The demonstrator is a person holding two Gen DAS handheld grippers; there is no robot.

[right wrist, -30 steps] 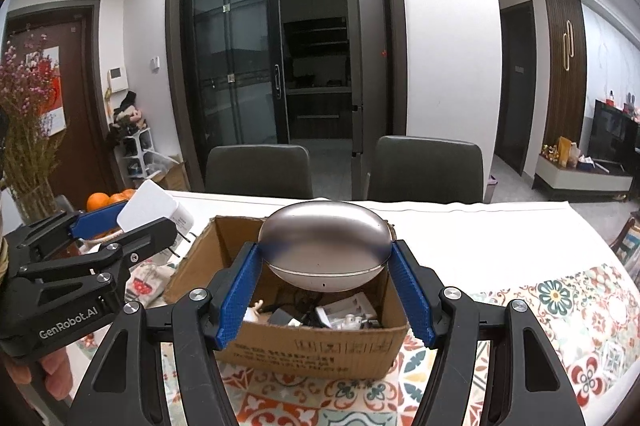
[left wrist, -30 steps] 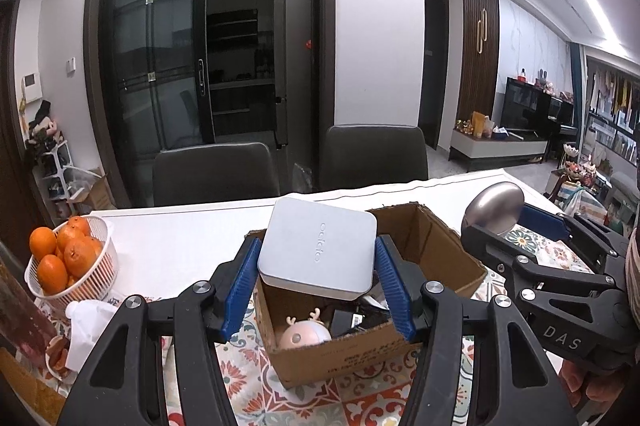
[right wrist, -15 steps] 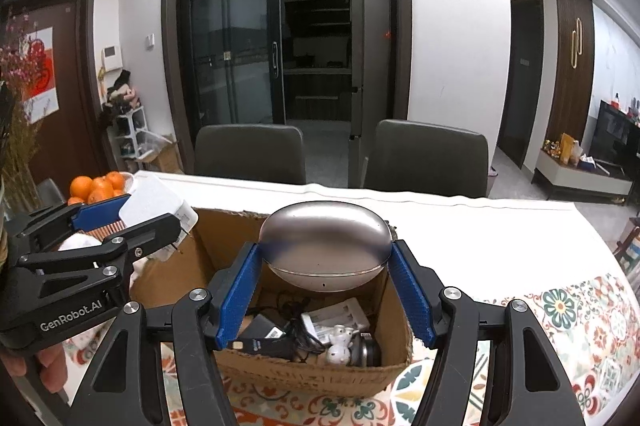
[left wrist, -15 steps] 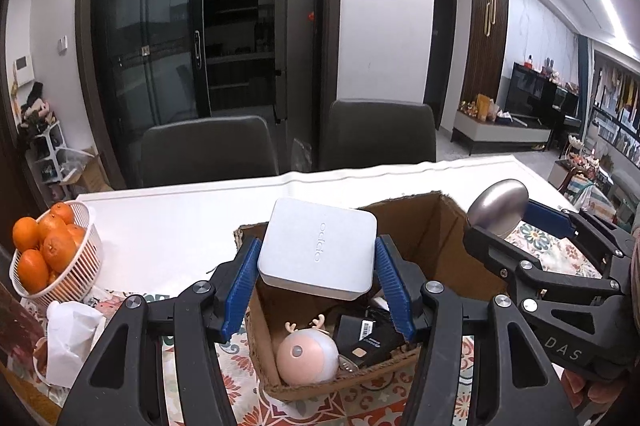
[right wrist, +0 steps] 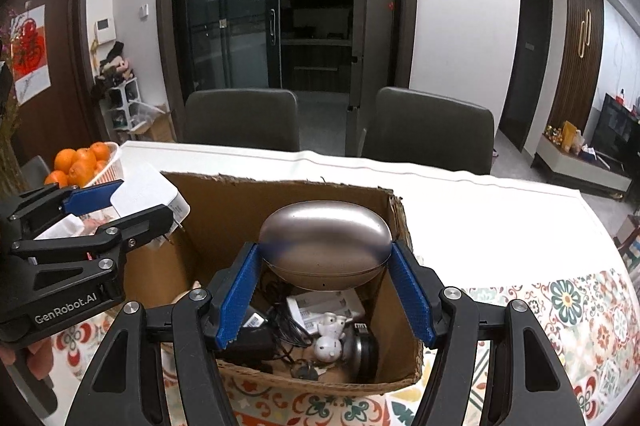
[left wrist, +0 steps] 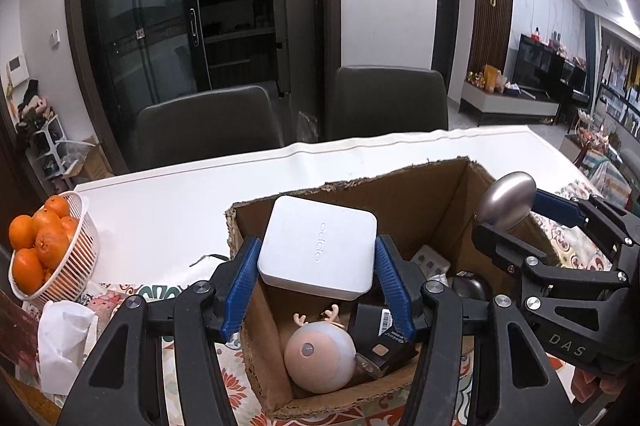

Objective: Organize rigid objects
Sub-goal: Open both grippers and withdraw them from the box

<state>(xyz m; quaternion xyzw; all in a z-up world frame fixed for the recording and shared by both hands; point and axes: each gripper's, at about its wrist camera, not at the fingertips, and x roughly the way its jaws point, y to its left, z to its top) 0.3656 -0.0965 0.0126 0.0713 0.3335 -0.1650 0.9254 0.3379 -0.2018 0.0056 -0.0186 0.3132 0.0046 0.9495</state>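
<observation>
The left gripper point(left wrist: 318, 284) pinches a flat white square plastic box point(left wrist: 318, 248) between its 2 blue pads, and the right gripper point(right wrist: 324, 290) clamps a smooth metallic egg-shaped case point(right wrist: 325, 244) the same way. Both loads hang just ahead of their fingers, over the open brown cardboard box point(right wrist: 280, 203).

Judging by this, the step in hand is dropping both items into the carton. To do it well, each gripper should sink until its load sits below the torn rim, clear of the 2 near walls, before the fingers spread. Beneath the left fingers lie a pink round deer-antlered gadget point(left wrist: 320, 358) and a black labelled adapter point(left wrist: 378, 330); under the right fingers sit tangled black cables point(right wrist: 280, 326) and a small white figurine point(right wrist: 330, 340). The egg-shaped case will likely roll on that clutter, so a low release is wise.

The carton rests on a white tabletop point(left wrist: 168, 209) partly covered by a floral patterned cloth point(right wrist: 560, 310). Left of the left fingers stands a white slatted basket of oranges point(left wrist: 48, 246). Beyond the fingers are 2 dark chairs point(right wrist: 244, 119) and glass doors.
</observation>
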